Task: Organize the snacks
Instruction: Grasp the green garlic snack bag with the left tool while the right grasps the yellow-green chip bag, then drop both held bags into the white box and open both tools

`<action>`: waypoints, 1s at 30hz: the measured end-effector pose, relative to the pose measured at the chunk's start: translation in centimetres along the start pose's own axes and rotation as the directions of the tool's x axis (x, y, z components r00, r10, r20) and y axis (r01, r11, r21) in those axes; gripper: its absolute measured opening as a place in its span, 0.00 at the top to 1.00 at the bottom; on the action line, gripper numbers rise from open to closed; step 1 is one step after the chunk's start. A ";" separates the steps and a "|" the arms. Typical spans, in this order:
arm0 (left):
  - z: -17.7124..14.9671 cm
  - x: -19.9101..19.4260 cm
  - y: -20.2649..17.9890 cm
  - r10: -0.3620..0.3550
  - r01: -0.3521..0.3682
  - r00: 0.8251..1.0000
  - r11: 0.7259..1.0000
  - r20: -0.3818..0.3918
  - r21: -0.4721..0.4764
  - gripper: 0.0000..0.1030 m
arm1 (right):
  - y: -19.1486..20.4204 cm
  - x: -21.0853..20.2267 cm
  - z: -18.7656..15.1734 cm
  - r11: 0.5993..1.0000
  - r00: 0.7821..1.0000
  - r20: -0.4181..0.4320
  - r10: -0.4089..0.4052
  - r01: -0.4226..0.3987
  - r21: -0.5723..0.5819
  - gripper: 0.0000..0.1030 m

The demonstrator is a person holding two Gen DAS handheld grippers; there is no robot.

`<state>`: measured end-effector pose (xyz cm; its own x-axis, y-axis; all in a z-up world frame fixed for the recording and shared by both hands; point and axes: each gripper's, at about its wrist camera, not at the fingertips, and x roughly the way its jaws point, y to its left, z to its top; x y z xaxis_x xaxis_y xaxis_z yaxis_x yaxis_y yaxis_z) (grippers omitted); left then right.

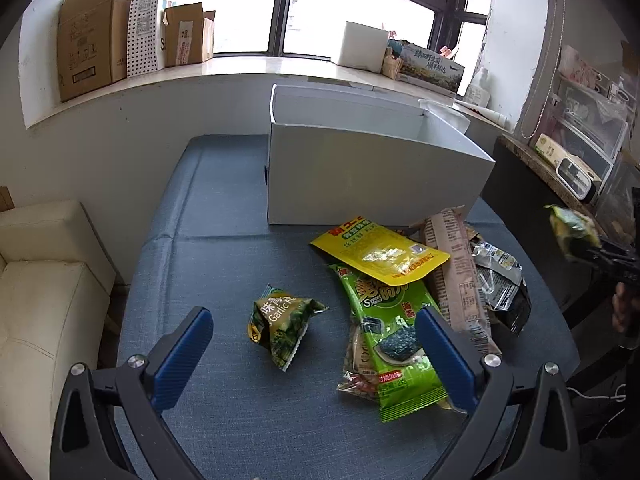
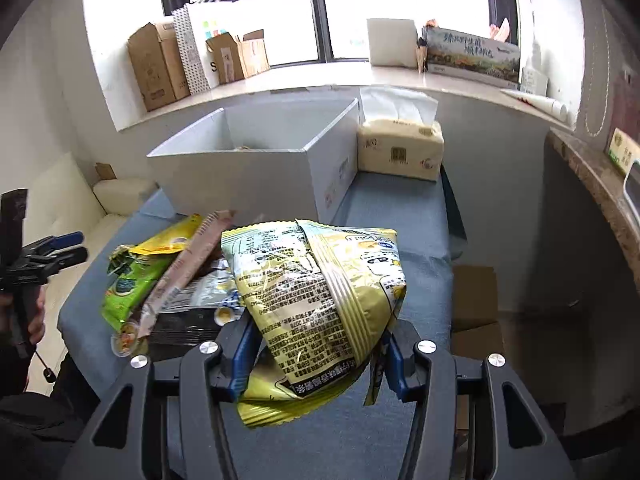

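My left gripper is open above the blue table, with a small green garlic snack packet lying between its fingers. A pile of snacks lies to its right: a green seaweed pack, a yellow pouch, a brown wrapped bar and a dark foil bag. My right gripper is shut on a pale yellow chip bag and holds it above the table's front. It also shows in the left wrist view. An open white box stands at the back of the table.
A tissue pack sits right of the white box. Cardboard boxes and a printed carton line the windowsill. A cream sofa is at the left. A stone counter with items is at the right.
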<state>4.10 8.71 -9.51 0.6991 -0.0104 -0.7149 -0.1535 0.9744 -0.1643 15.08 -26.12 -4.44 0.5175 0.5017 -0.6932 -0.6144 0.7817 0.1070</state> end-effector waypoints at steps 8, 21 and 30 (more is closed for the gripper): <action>0.1 4.7 2.0 0.022 -0.023 0.995 1.000 -0.094 -0.011 0.00 | 4.7 -5.1 -0.2 0.997 0.995 0.084 0.045 -0.039 -0.070 0.45; -0.5 6.4 2.7 0.078 -0.071 0.987 0.996 -0.142 0.055 0.57 | 7.1 -2.7 -0.8 0.989 0.990 0.042 0.134 -0.131 -0.063 0.45; 1.1 0.0 -0.5 0.010 -0.008 0.999 0.998 -0.031 0.062 0.57 | 8.2 -1.5 -0.3 0.988 0.987 0.038 0.155 -0.153 -0.036 0.45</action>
<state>4.93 8.49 -8.72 0.6755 -0.0081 -0.7374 -0.1155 0.9864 -0.1166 9.09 -20.60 -2.78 0.4386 0.6301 -0.6408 -0.7076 0.6817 0.1860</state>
